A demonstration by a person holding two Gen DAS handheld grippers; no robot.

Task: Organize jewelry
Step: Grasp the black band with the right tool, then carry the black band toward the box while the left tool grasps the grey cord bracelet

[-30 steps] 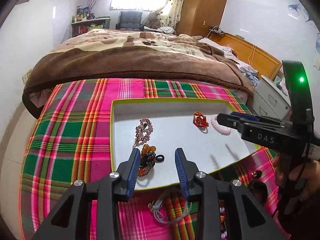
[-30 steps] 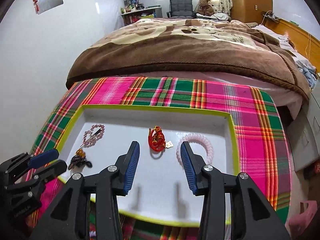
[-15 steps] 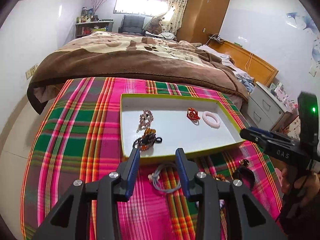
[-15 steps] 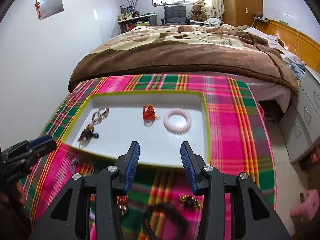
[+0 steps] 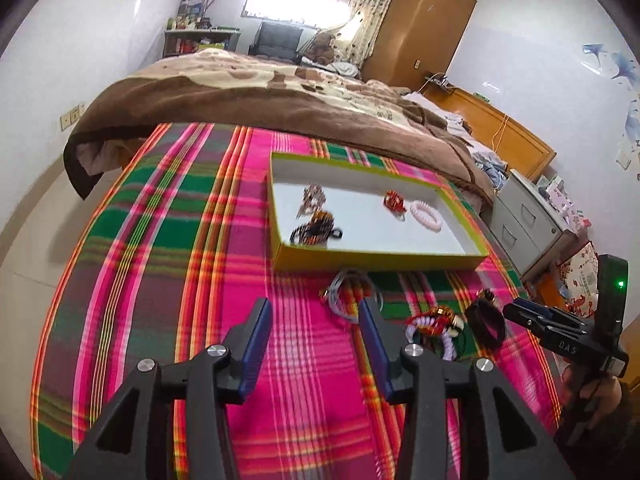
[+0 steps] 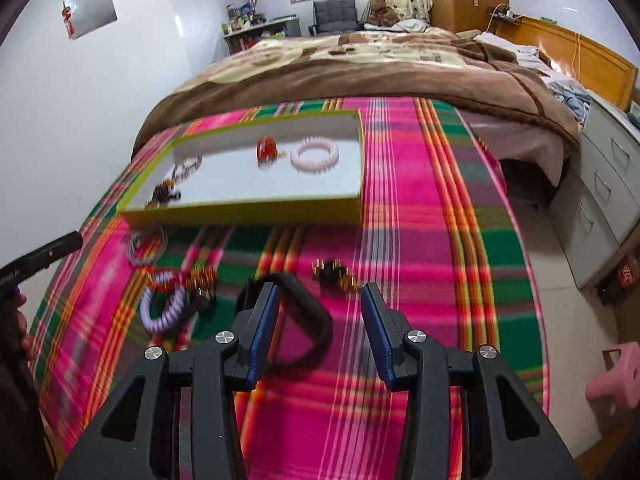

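A white tray with a yellow-green rim (image 5: 380,258) (image 6: 248,212) lies on the plaid cloth. In it are a pink bracelet (image 5: 426,216) (image 6: 315,155), a red piece (image 5: 394,201) (image 6: 267,148), a beaded chain (image 5: 311,199) and a dark amber piece (image 5: 316,229). In front of the tray lie a grey cord loop (image 5: 347,290) (image 6: 146,246), a lilac-and-red tangle (image 5: 434,330) (image 6: 166,304), a black band (image 5: 485,322) (image 6: 298,316) and a small gold piece (image 6: 334,274). My left gripper (image 5: 316,336) is open and empty. My right gripper (image 6: 318,328) is open and empty over the black band.
The plaid cloth (image 5: 168,240) covers a table at the foot of a bed with a brown blanket (image 5: 260,96). Grey drawers (image 6: 604,184) stand to the right, and a pink stool (image 6: 616,376) is on the floor.
Both grippers have pulled back from over the tray toward the near edge of the cloth. The loose jewelry in front of the tray has come into view.
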